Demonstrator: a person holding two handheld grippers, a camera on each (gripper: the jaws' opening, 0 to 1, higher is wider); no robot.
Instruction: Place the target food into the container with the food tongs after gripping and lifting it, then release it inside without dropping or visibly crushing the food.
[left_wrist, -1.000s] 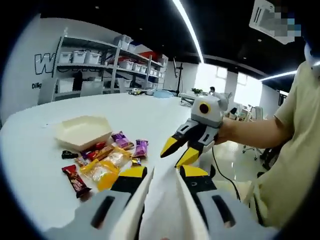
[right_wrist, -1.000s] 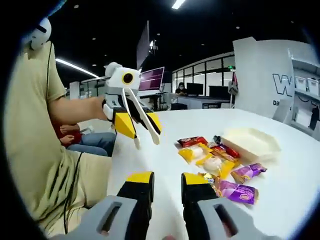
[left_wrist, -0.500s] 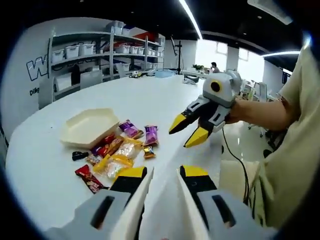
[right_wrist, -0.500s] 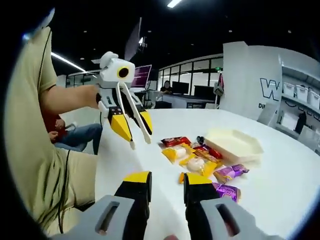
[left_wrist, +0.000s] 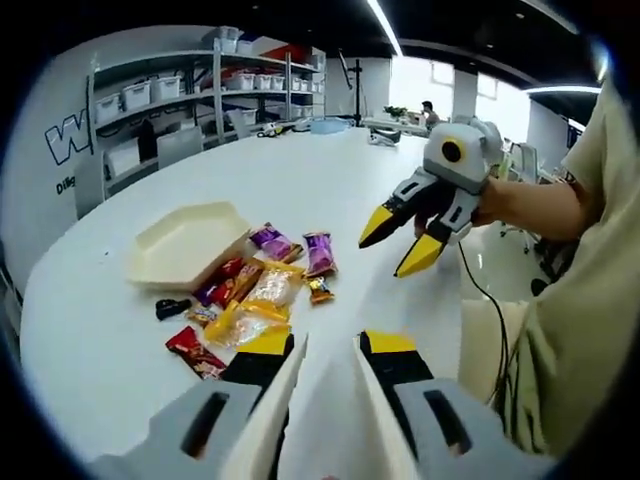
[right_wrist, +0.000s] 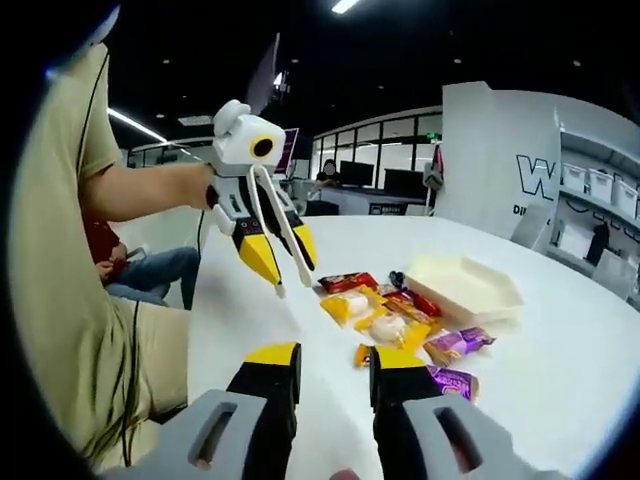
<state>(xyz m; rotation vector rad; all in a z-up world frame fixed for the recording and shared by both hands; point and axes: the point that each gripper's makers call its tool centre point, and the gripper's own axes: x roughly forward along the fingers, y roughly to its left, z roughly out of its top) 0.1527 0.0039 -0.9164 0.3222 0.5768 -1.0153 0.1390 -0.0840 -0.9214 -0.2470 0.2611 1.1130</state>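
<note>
My left claw (left_wrist: 328, 345) hangs above the round white counter (left_wrist: 90, 340), its yellow-tipped jaws clamped on a pair of white food tongs (left_wrist: 325, 420) whose two arms stand apart. My right claw (left_wrist: 405, 240) is raised over the counter's near edge with its jaws apart and nothing between them. The wrapped snacks lie in a loose heap on the counter: yellow packets (left_wrist: 250, 305), two purple packets (left_wrist: 320, 252) and a red bar (left_wrist: 197, 352). Just beside the heap sits the shallow cream hexagonal tray (left_wrist: 185, 243), holding no food.
</note>
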